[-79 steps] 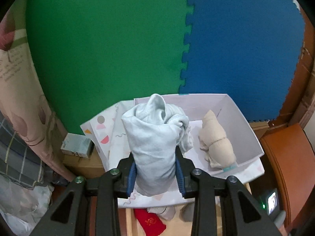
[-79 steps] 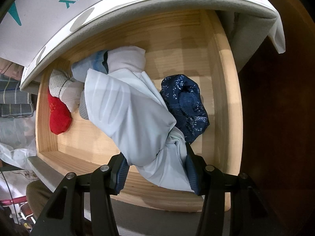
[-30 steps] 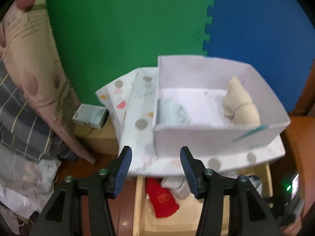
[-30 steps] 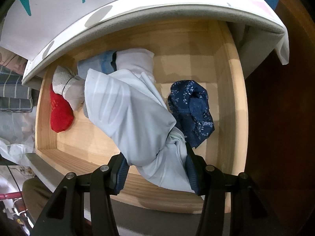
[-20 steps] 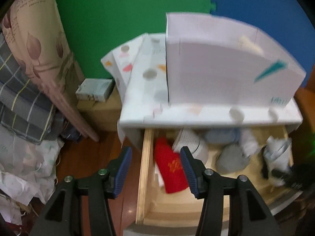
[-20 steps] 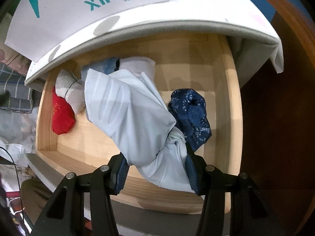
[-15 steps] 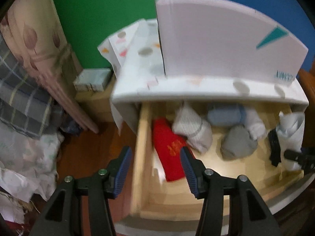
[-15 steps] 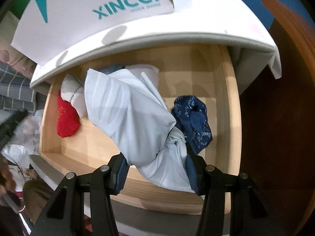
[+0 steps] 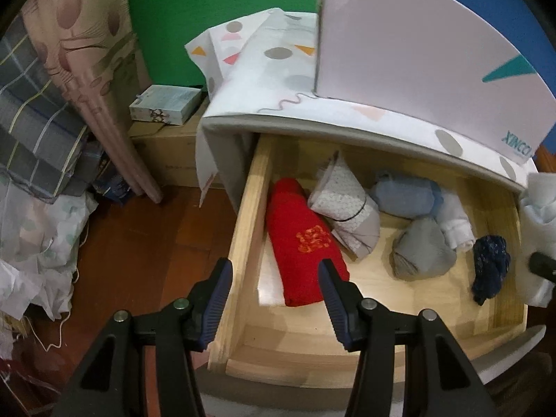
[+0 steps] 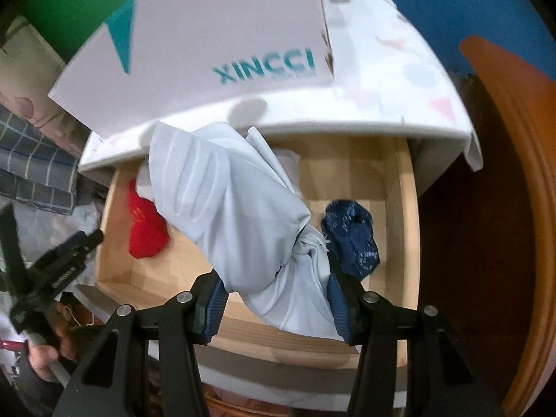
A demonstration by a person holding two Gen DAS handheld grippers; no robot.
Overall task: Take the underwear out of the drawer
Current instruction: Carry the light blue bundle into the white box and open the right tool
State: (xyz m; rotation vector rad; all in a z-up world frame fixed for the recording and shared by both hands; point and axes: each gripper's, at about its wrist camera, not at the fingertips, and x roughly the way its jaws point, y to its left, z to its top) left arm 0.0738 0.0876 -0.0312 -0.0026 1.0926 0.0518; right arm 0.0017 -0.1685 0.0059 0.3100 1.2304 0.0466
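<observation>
The wooden drawer [image 9: 250, 205] stands open under a white cabinet top. Inside lie a red roll [image 9: 305, 243], a white patterned roll [image 9: 344, 205], a light blue roll [image 9: 406, 196], a grey bundle [image 9: 422, 253] and a dark blue piece [image 9: 491, 267]. My left gripper [image 9: 274, 274] is open and empty, above the drawer's left front, near the red roll. My right gripper [image 10: 274, 285] is shut on a pale blue-white underwear bundle [image 10: 236, 205], held above the drawer [image 10: 406, 208]. The red roll [image 10: 144, 226] and dark blue piece [image 10: 352, 239] show below it.
A white XINCCI shoe box [image 9: 417, 52] stands on the cabinet top [image 9: 278, 80]. A curtain [image 9: 90, 69], plaid fabric and crumpled cloth lie at left on the wooden floor [image 9: 146, 243]. A small box [image 9: 163, 104] sits behind. Brown furniture [image 10: 504, 173] stands at right.
My left gripper let go of its pale bundle in the shoe box, then swung down over the open drawer. My right gripper has lifted its bundle higher, away from the drawer.
</observation>
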